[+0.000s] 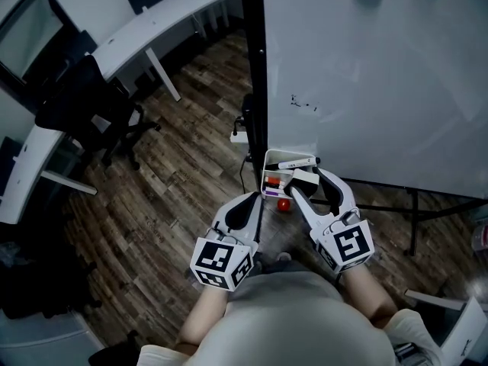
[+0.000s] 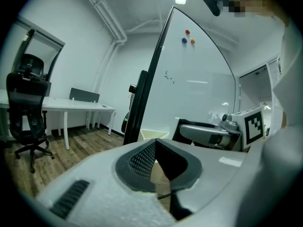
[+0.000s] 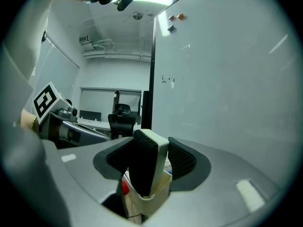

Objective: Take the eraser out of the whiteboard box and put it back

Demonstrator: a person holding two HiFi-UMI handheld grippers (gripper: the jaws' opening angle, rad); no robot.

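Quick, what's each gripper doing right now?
Left gripper: closed, empty.
Right gripper: closed on the eraser.

Whiteboard (image 1: 366, 75) scribble (image 1: 303, 103) too small to read — box (image 1: 267, 166) contents pt. hidden by eraser (image 1: 303, 182) & right gripper (image 1: 306, 175).

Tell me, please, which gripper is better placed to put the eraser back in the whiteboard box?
The right. The right gripper holds the eraser right at the box, while the left gripper sits closed and empty beside it.
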